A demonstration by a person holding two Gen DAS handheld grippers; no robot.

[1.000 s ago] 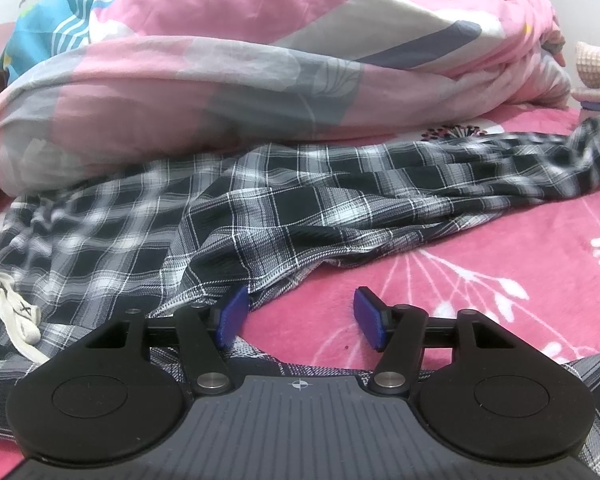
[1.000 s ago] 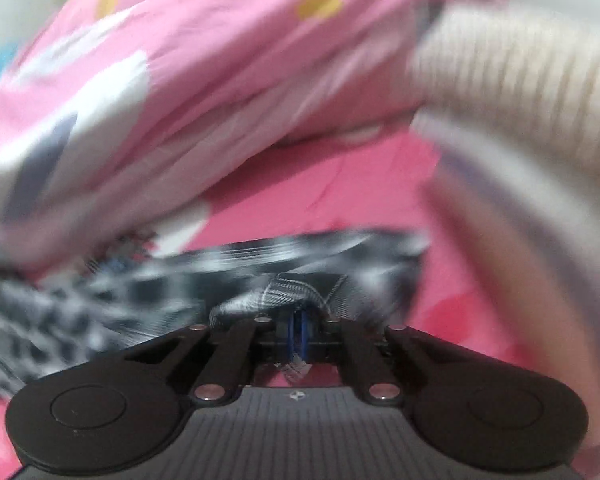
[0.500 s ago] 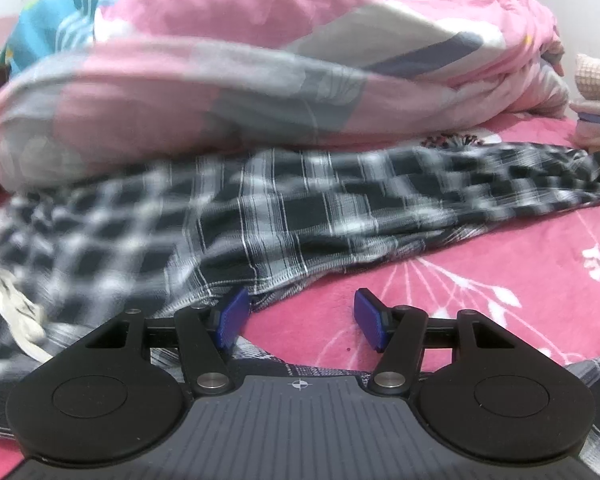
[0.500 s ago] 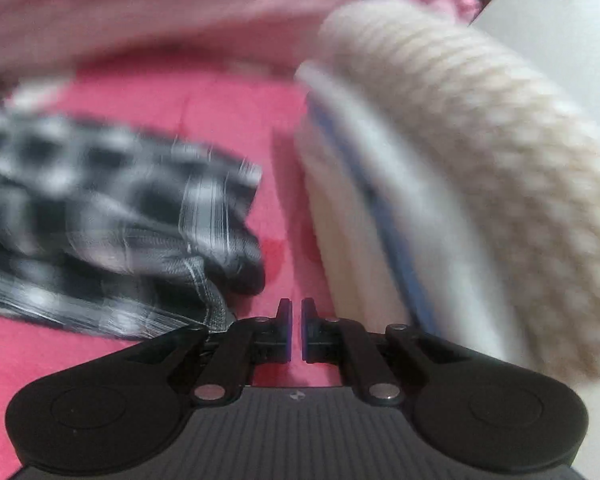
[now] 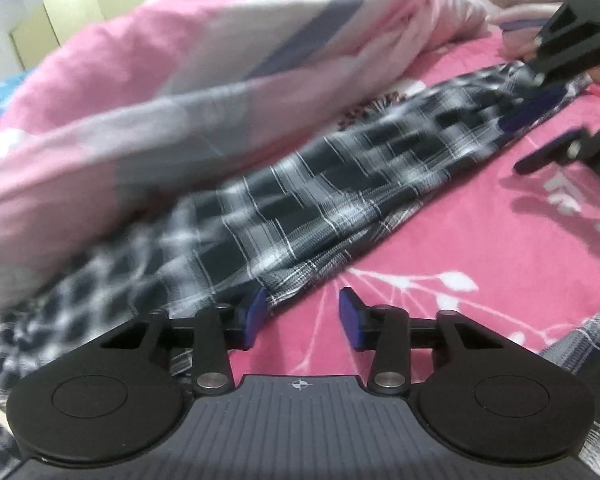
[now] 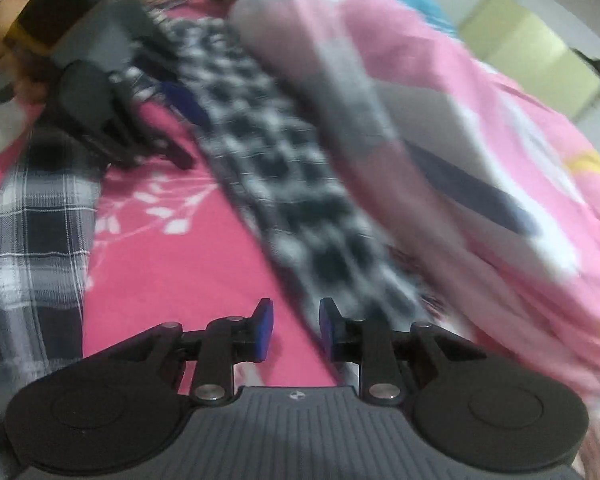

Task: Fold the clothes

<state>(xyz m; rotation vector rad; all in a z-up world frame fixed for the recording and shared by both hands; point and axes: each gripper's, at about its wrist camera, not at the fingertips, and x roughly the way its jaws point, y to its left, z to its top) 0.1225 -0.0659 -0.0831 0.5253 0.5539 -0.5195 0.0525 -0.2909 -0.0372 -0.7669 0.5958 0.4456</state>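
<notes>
The plaid trousers [image 5: 340,184] lie stretched in a long band across the pink bed sheet [image 5: 460,248], running along the foot of the bunched pink duvet [image 5: 220,72]. My left gripper [image 5: 300,314] sits low over the sheet with its blue pads spread apart, the left pad touching the near hem of the cloth, nothing between them. My right gripper [image 6: 293,330] has its pads parted too, the right one at the edge of the plaid leg [image 6: 292,184]. Through the left camera I see the right gripper [image 5: 540,136] at the far end of the trousers, fingers apart. Both views are blurred.
</notes>
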